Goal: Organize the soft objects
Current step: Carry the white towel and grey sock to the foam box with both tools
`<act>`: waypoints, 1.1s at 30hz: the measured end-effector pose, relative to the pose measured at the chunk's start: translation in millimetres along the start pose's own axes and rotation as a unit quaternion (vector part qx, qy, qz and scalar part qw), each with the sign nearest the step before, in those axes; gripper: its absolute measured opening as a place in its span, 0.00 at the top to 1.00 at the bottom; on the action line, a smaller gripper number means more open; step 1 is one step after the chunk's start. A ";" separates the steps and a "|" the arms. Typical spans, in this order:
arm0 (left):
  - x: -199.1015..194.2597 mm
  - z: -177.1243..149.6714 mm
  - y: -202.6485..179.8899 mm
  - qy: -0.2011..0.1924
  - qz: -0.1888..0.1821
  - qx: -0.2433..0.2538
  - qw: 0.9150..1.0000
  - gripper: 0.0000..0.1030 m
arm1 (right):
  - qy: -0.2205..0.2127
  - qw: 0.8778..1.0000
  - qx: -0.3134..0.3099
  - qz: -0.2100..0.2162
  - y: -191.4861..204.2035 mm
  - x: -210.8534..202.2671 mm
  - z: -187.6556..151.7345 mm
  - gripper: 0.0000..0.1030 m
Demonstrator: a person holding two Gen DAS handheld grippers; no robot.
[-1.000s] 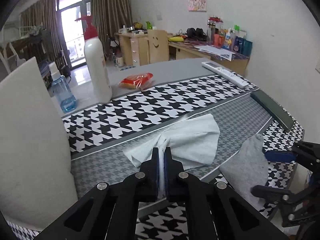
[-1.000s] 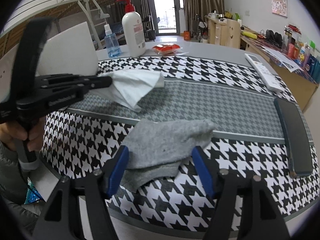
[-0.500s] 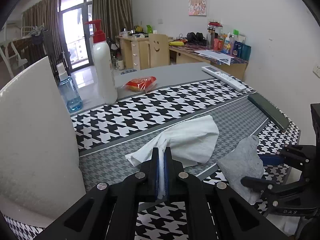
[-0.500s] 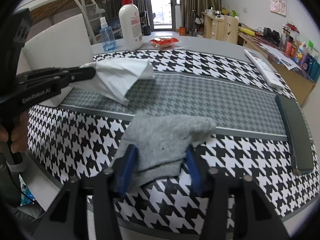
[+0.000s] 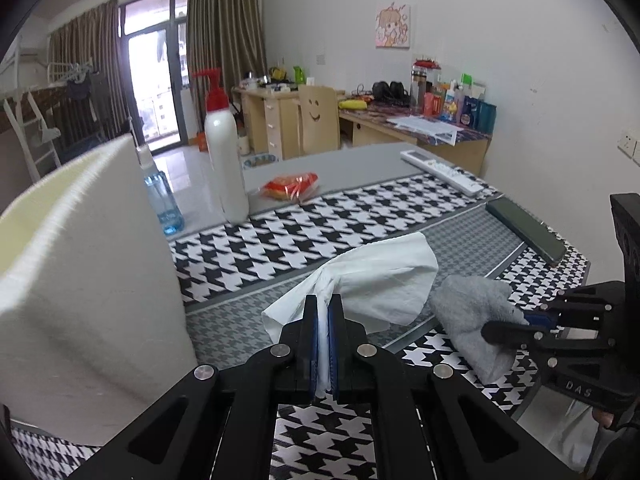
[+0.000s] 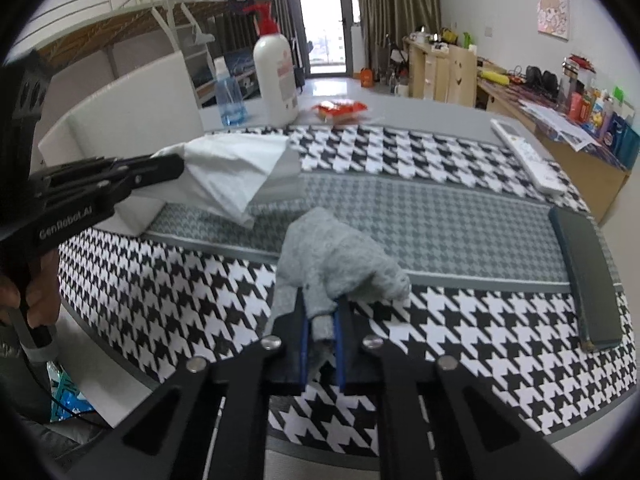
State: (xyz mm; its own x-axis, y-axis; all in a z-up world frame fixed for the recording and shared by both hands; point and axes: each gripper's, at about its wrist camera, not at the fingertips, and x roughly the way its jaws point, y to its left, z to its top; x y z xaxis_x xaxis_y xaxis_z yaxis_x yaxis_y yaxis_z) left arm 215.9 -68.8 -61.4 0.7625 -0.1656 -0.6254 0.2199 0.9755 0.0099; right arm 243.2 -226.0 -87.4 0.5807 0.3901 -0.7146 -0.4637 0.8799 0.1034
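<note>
Item: my left gripper (image 5: 323, 312) is pinching the white tissue (image 5: 376, 276); my right gripper (image 6: 320, 320), jaws just closing, is clamping the grey sock (image 6: 332, 256). I am lifting both gently, together.

Lived-in bedroom: bunk bed (image 6: 120, 28), desk (image 5: 420, 128)

- A white tissue (image 5: 384, 280), thin and crumpled, is hanging pinched at one bunched end, its loose part fanning out above the grey middle band of the houndstooth table cloth (image 6: 440, 216), toward the table's left side and just beside the white foam box (image 5: 80, 280).
- A grey sock (image 6: 332, 260), soft and knitted, is being pinched at one narrow end, its bulk bunching into a rounded heap. It is sitting over the black-and-white band near the table's front edge, its far side reaching the border of the grey band.
</note>
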 end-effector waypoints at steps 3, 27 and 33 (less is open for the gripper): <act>-11.1 2.2 2.3 -0.010 0.000 -0.005 1.000 0.96 | -0.017 1.000 0.003 -0.003 2.7 -9.1 5.5 0.87; -72.9 18.5 14.6 -0.087 0.005 0.007 0.996 0.96 | -0.107 0.994 0.002 -0.021 36.1 -57.4 31.4 0.87; -83.8 26.8 17.7 -0.105 0.012 0.009 0.994 0.96 | -0.121 0.992 -0.004 -0.020 41.1 -65.5 37.9 0.87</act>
State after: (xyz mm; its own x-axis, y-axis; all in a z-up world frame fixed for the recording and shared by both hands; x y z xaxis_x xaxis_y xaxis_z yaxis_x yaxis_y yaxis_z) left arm 172.1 -41.5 12.1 0.8777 -0.1711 -0.4477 0.2100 0.9769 0.0384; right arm 211.5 -205.1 -10.1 0.7420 0.4096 -0.5307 -0.4416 0.8943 0.0728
